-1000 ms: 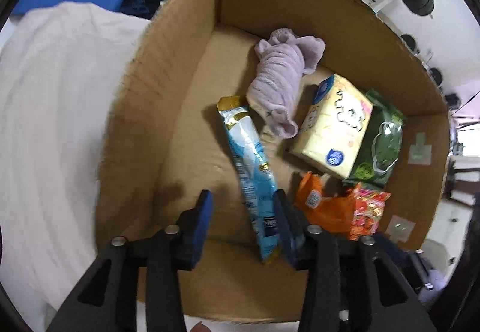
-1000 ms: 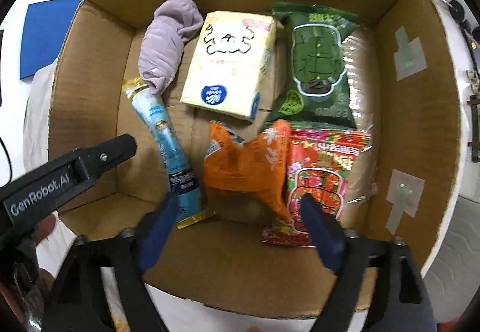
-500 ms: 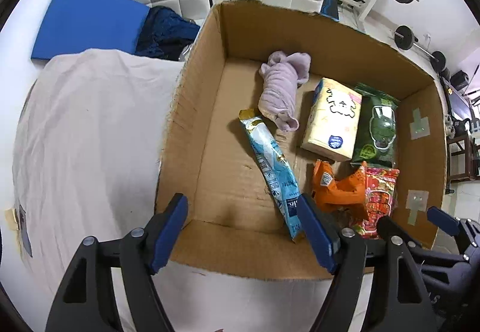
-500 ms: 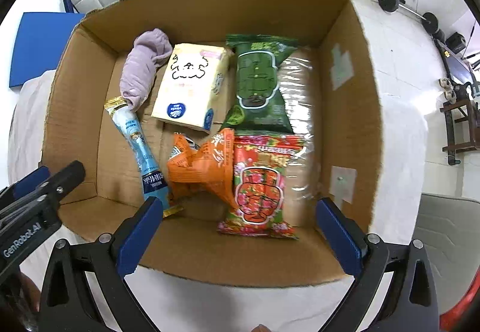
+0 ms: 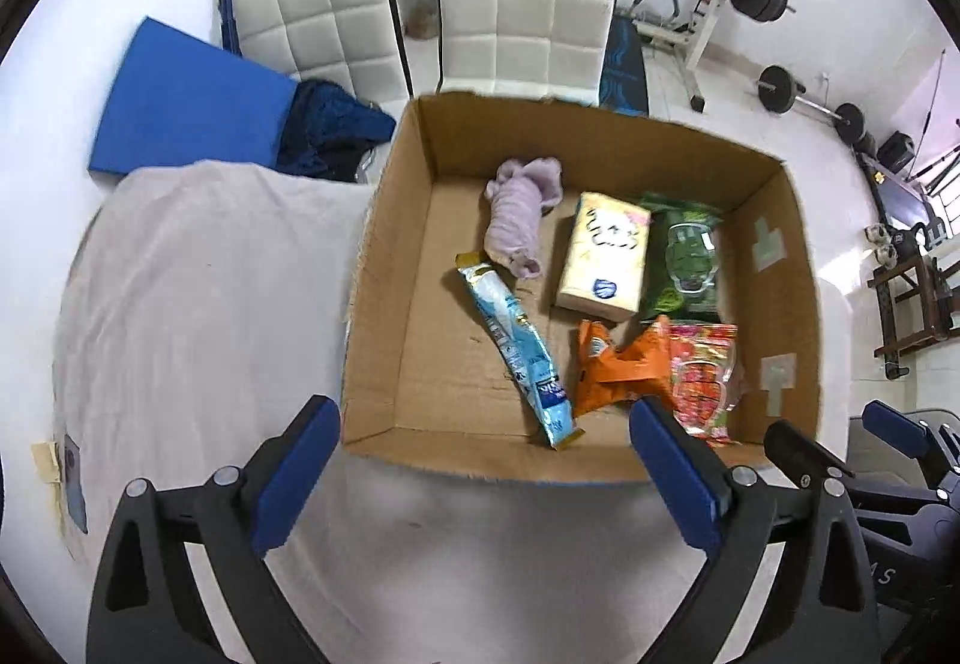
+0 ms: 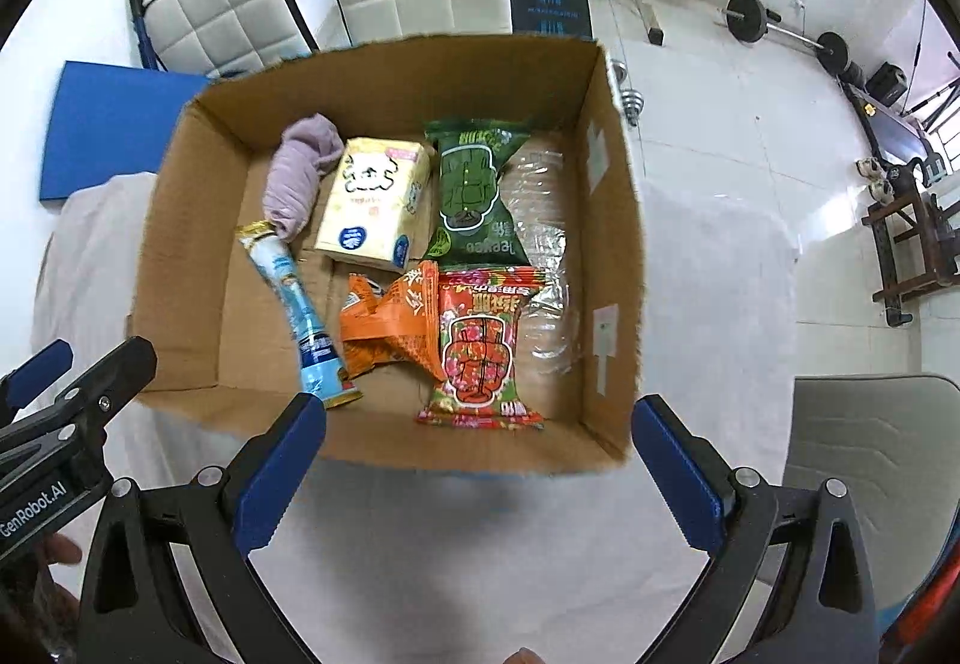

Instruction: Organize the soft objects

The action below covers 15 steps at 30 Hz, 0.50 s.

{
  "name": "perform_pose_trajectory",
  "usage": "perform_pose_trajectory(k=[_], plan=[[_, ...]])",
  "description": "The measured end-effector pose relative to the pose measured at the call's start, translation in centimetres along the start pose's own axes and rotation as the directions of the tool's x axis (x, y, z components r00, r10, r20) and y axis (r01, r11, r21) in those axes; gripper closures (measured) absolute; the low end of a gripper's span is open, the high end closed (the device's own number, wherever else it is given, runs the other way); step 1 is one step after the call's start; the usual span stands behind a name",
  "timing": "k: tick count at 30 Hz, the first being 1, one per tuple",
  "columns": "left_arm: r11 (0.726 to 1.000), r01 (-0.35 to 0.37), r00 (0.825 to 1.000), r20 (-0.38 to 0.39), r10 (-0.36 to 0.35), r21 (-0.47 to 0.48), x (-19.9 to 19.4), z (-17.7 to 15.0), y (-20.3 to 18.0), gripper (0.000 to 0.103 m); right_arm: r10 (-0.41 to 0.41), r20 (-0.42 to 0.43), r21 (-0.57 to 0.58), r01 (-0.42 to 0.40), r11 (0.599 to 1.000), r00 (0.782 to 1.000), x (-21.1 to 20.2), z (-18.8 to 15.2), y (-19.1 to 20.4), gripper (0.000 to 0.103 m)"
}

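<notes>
both sets of tongs, left gripper (image 5: 483,451) and right gripper (image 6: 480,451), just spread wide with nothing between them, are held above the near rim of the cardboard box (image 6: 180,244), where the blue pouch (image 6: 294,304), orange packet (image 6: 384,328) and red packet (image 6: 480,358) are laid flat.

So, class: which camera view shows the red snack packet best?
The right wrist view: the red packet lies flat and whole, print facing the camera. In the left wrist view it is smaller, partly hidden by a gripper finger.

Both the left gripper (image 5: 483,427) and the right gripper (image 6: 480,427) are built from black frames, silver screws and blue pads (image 6: 282,475); white "GenRobot.AI" lettering is printed on one.
</notes>
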State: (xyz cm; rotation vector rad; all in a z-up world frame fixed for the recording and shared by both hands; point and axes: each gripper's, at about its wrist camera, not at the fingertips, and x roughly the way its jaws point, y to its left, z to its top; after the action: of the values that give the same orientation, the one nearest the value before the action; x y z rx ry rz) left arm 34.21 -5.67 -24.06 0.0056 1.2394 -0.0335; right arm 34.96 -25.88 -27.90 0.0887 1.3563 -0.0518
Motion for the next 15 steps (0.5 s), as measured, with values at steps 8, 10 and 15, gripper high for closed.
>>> perform_pose_trajectory(k=[8,10,15], plan=[[1.000,0.005,0.995,0.098,-0.008,0.029,-7.7,-3.4,-0.8,0.004,0.018,0.103,0.000,-0.018,1.000,0.995,-7.3,-4.0,-0.9,0.000],[0.999,0.002,0.992,0.127,-0.007,0.039,-10.1,-4.6,-1.0,0.004,0.022,0.133,-0.005,-0.021,1.000,0.991,-9.8,-5.4,-1.1,0.000],[0.999,0.021,0.987,0.157,-0.026,0.035,-14.4,-7.1,-0.7,0.004,0.035,0.213,-0.024,-0.031,0.999,0.976,-15.5,-9.0,-1.3,0.000]])
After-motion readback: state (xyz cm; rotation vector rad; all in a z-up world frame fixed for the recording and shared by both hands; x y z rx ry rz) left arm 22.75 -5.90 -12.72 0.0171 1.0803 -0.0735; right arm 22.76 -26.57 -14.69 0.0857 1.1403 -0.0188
